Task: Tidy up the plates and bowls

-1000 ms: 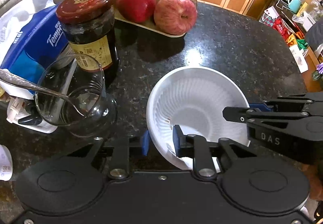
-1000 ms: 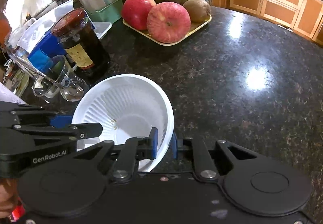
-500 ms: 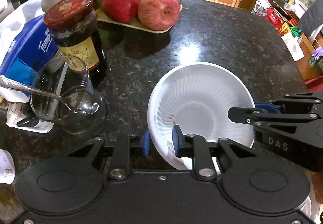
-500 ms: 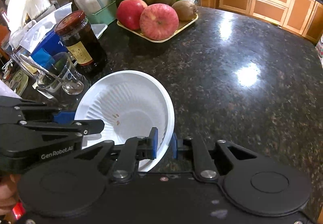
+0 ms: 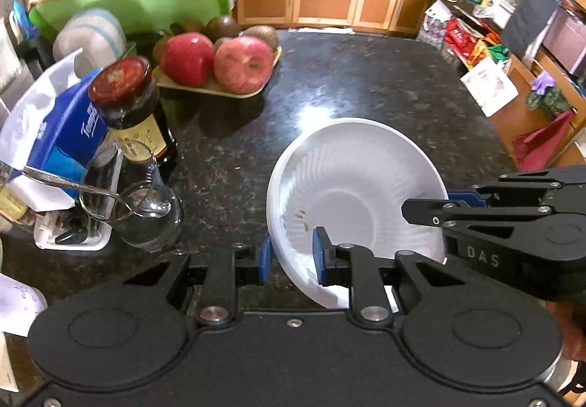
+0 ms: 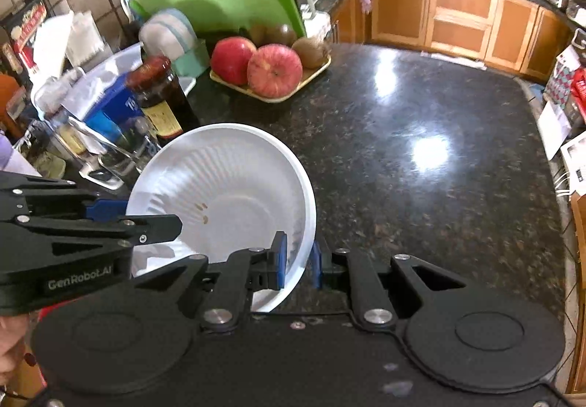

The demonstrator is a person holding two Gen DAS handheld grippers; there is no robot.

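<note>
A white ribbed disposable bowl (image 5: 351, 187) is held above the dark granite counter (image 5: 366, 88), tilted toward me. My left gripper (image 5: 291, 255) is shut on its left rim. My right gripper (image 6: 298, 258) is shut on its right rim. In the right wrist view the bowl (image 6: 227, 187) shows a few small brown specks inside. The right gripper also shows at the right of the left wrist view (image 5: 461, 205), and the left gripper at the left of the right wrist view (image 6: 110, 216).
A dark jar with a red lid (image 5: 132, 106), a glass with a spoon (image 5: 128, 194), a blue tissue pack (image 5: 62, 136) and a tray of apples and kiwis (image 5: 219, 62) stand at the left. A green cutting board (image 6: 223, 0) and stacked dishes (image 6: 168, 29) stand behind. Wooden cabinets (image 6: 461, 15) lie beyond.
Both grippers have lifted the bowl up and back from the counter. The view has widened and more of the kitchen shows. The grips on the rim have not changed.
</note>
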